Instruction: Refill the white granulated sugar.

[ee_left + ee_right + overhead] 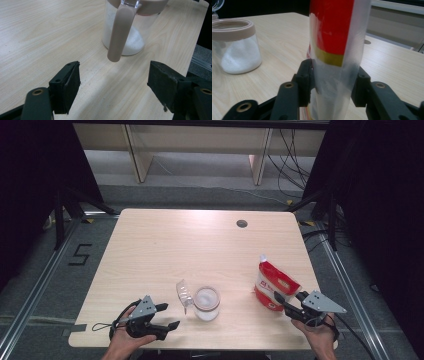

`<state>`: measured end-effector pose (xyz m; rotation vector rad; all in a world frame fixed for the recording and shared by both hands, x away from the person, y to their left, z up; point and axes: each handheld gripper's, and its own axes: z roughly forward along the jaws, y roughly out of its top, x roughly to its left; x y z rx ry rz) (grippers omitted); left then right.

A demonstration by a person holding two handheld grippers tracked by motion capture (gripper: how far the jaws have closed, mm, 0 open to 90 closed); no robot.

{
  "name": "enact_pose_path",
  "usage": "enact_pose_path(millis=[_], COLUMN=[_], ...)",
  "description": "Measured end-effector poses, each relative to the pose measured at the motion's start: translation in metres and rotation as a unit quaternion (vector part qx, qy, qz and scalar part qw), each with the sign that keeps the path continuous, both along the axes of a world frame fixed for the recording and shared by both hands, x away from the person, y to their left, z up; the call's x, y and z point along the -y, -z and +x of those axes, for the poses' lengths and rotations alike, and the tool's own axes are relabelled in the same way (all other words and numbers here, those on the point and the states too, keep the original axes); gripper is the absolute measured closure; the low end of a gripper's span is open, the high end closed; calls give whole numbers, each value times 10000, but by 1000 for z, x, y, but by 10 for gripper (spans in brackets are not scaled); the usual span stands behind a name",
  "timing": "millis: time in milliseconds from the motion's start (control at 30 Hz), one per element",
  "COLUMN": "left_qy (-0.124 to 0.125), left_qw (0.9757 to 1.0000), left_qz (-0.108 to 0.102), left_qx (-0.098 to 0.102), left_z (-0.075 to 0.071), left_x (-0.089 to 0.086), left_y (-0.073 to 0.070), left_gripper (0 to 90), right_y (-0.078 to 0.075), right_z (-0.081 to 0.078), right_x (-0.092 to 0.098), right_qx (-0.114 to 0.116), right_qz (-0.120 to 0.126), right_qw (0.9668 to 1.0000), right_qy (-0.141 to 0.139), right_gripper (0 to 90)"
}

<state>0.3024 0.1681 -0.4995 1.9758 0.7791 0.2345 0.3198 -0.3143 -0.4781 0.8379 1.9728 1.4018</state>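
Surface: pale wood-grain surface (165,245) with a small dark round grommet (242,223) near its far edge.
Jar: clear glass jar (206,303) stands upright near the front edge of the surface, roughly at its middle; it holds a low layer of white granules and has a beige collar around the mouth.
Lid: clear hinged lid (183,293) is flipped open and stands up at the jar's left side; in the left gripper view a beige strap (120,32) hangs down the jar's near wall from the collar.
Pouch: red and white pouch (272,285) stands on the right part of the surface, well apart from the jar, leaning a little, its top corner pointing up.
Left gripper: left gripper (167,316) sits low at the front left, just beside the jar and not touching it; its jaws stand wide apart with bare wood between them, aimed at the jar.
Right gripper: right gripper (281,300) is at the front right; its jaws are clamped on the lower edge of the pouch, pinching the clear seam below the red and gold print.
Hands: a hand holds each gripper from the bottom edge of the high view.
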Motion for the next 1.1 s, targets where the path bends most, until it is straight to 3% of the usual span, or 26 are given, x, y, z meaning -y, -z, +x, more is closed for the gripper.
enact_pose_path(millis=[67, 100, 167, 200, 233, 267, 333, 433, 467, 533, 633, 667, 700, 733, 800, 867, 900, 967, 1000, 1100], left_qy=[-1, -1, -4, -22, -20, -21, -15, -3, -18, -18, -8, -8, -13, -9, 1, 1, -20, 53, 47, 62], left_qw=[10000, 10000, 9999, 10000, 10000, 10000, 10000, 10000, 10000, 10000, 10000, 10000, 9999, 10000, 10000, 10000, 10000, 9999, 9999, 9999], left_qz=[2, -7, 152, 23, 32, 28, 71, 13, 12, 12, -15, -38, -66, -43, -15, -5, -70, 1, -12, -28], left_qx=[5, 15, 62, 55, 57, 54, 40, 58, 72, 59, 60, 63, 77, 83, 20, 26, 19, 108, 111, 105], left_z=[0, 0, 1, 0, 0, 0, 0, 1, 0, 0, 1, 1, 1, 1, 0, 0, 0, 1, 1, 1], left_x=[0, 0, -2, -1, -1, -1, -1, -1, -1, -1, -1, -1, 0, -1, 0, -1, 0, -2, -2, -2], left_y=[0, 0, -1, 0, 0, 0, -1, 0, 0, 0, 0, 0, 0, 0, -1, -2, -2, -3, -3, -4], left_gripper=[254, 254, 254, 254, 254, 254, 254, 254, 254, 254, 254, 254, 254, 254, 254, 254, 254, 254, 254, 253], right_y=[-1, -2, -3, -4, -4, -4, -4, -6, -7, -8, -10, -10, -10, -11, -10, -10, -10, -10, -10, -10], right_z=[-2, -4, -5, -5, -6, -9, -10, -12, -14, -18, -21, -24, -24, -28, -29, -31, -34, -33, -35, -37], right_x=[0, -2, -2, -1, -1, -3, -1, -1, 0, -2, 0, -1, 0, -1, 0, 0, -1, 1, 1, 2], right_qx=[-117, -239, -207, -97, -178, -313, -242, -309, -224, -363, -286, -362, -276, -403, -378, -372, -507, -381, -413, -403], right_qz=[-7, 121, 117, 91, 104, 293, 158, 306, 270, 345, 220, 324, 214, 250, 108, 135, 189, 5, 79, -79], right_qw=[9999, 9996, 9995, 9996, 9995, 9986, 9989, 9983, 9984, 9968, 9978, 9965, 9974, 9962, 9970, 9968, 9953, 9966, 9960, 9959], right_qy=[-8, 105, 192, 250, 249, 318, 361, 391, 443, 616, 561, 684, 627, 728, 667, 699, 802, 732, 785, 808], right_gripper=[539, 525, 472, 454, 440, 421, 384, 349, 346, 326, 312, 307, 307, 306, 303, 296, 295, 291, 291, 290])
